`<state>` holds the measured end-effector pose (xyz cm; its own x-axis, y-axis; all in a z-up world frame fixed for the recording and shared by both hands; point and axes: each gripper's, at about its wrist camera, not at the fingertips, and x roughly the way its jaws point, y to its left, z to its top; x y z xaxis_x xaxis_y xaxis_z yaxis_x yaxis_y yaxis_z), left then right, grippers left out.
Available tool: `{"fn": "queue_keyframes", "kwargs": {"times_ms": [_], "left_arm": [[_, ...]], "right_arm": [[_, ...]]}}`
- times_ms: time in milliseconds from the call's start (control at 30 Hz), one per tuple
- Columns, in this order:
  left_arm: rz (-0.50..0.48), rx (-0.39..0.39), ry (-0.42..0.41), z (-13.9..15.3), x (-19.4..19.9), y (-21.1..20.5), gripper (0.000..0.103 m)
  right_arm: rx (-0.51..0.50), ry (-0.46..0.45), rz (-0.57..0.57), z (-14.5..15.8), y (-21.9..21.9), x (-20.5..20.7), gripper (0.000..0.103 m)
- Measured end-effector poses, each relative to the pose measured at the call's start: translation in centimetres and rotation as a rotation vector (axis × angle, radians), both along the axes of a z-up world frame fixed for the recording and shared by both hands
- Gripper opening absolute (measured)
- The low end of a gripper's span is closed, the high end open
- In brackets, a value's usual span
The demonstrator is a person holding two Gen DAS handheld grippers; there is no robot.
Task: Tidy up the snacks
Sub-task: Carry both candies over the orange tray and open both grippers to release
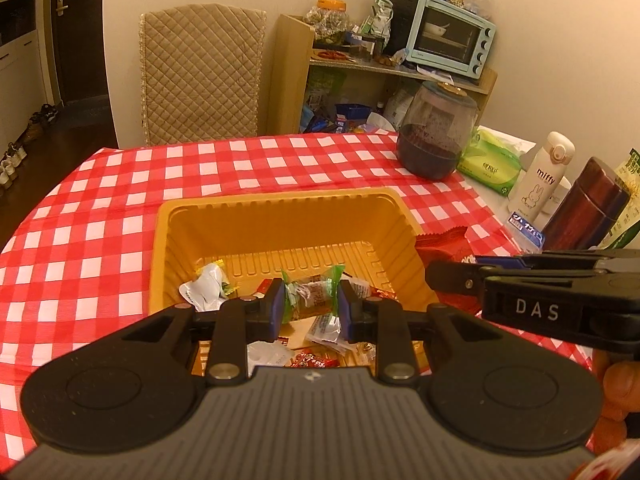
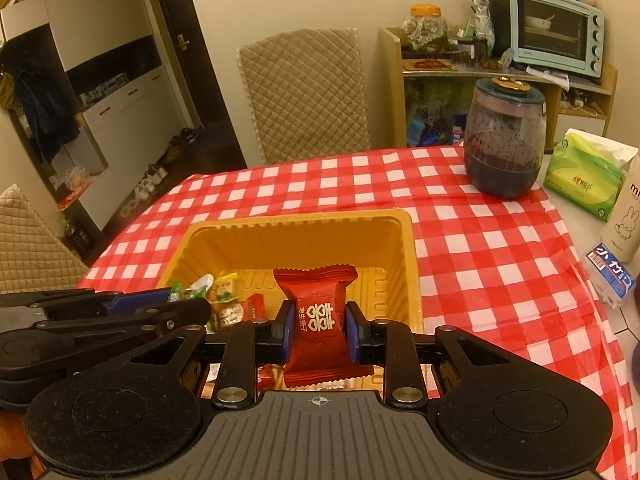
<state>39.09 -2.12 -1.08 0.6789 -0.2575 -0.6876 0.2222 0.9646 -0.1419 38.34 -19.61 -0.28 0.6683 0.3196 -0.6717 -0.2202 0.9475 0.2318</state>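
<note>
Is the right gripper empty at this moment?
No: in the right wrist view the right gripper is shut on a red packet, pinched between its fingers above the yellow tray.

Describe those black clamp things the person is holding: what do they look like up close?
Each is a matte black plastic tool. The left gripper has a ribbed grey base, two round black discs at its sides, silver rivets on hinged black bars, and two short fingers faced with blue pads. The right gripper looks the same; its side carries white letters, "DAS". No cables or sleeves show.
</note>
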Motion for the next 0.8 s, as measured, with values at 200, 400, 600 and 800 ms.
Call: {"fn": "queue_keyframes", "kwargs": {"times_ms": [200, 400, 600, 800], "left_arm": [[-0.001, 0.001, 0.007, -0.8, 0.7, -0.1, 0.025], [-0.003, -0.006, 0.011, -1.1, 1.3, -0.1, 0.026], [0.022, -0.031, 0.007, -1.2, 1.3, 1.0, 0.046], [0.049, -0.019, 0.002, -1.2, 0.4, 2.4, 0.047]], "right_arm": [[-0.006, 0.008, -0.004, -0.5, -0.2, 0.6, 0.027], [-0.005, 0.016, -0.009, -1.0, -0.2, 0.8, 0.027], [0.002, 0.019, -0.013, -1.1, -0.4, 0.7, 0.027], [0.012, 0.025, -0.018, -1.2, -0.6, 0.8, 0.027]]}}
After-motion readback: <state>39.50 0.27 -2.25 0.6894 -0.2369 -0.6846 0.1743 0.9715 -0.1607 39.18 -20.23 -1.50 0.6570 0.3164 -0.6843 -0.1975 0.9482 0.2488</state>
